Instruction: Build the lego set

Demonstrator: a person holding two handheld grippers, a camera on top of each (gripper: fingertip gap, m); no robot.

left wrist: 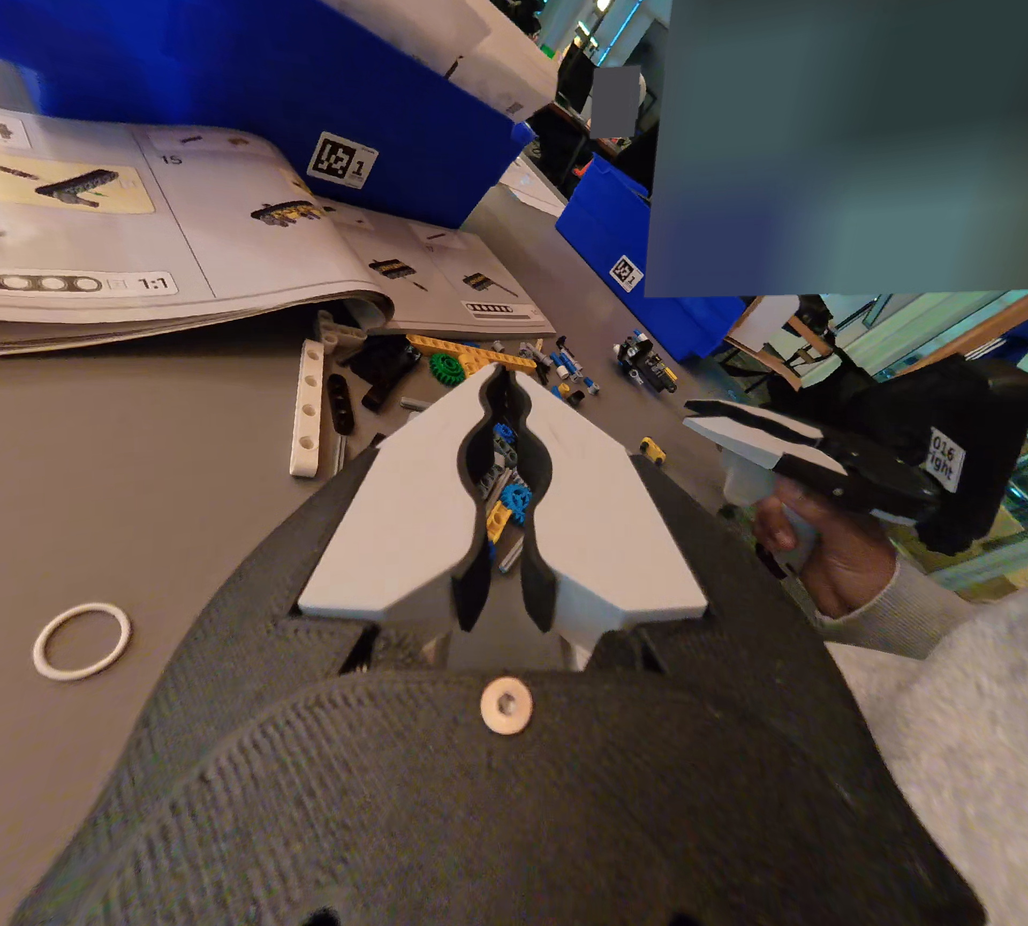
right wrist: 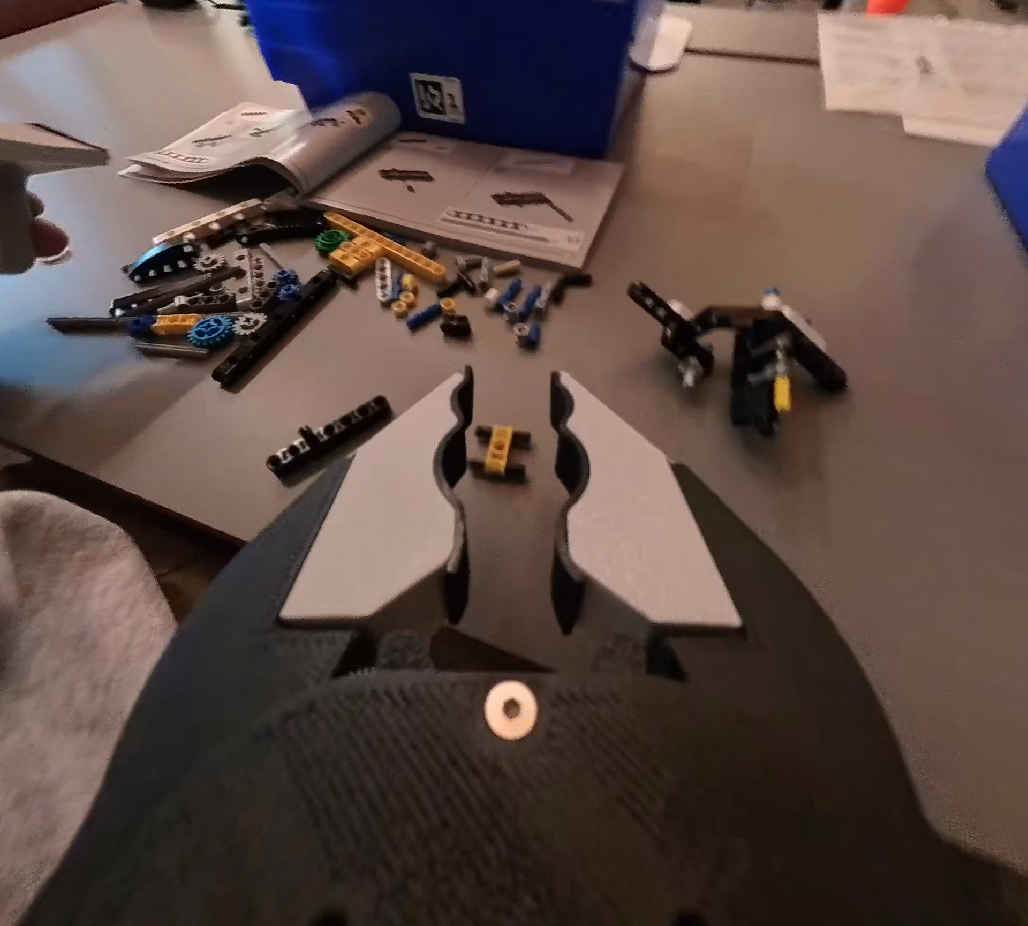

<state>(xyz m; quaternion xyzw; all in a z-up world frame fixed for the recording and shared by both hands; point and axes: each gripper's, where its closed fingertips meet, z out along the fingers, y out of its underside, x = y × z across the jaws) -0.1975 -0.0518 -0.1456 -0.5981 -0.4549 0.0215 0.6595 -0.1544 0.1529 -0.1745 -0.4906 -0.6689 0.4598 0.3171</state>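
My left gripper (left wrist: 503, 370) is shut and empty, hovering low over a pile of loose lego pieces (left wrist: 500, 482), some of which show through the gap in its pads. My right gripper (right wrist: 510, 376) is open above the table, with a small yellow-and-black piece (right wrist: 499, 448) lying on the table between its fingers. That piece also shows in the left wrist view (left wrist: 652, 448), below the right gripper (left wrist: 690, 414). A partly built black assembly (right wrist: 767, 359) stands to the right, also visible in the left wrist view (left wrist: 645, 359). The loose pile (right wrist: 278, 287) holds beams, gears and pins.
An open instruction booklet (right wrist: 473, 198) lies before a blue bin (right wrist: 445, 37). A black beam (right wrist: 328, 434) lies left of my right gripper. A white ring (left wrist: 82, 640) and a white beam (left wrist: 307, 407) lie at the left. A second blue bin (left wrist: 601, 231) and papers (right wrist: 918, 64) sit farther off. The gap from one gripper's tips to the other's is roughly 20 cm.
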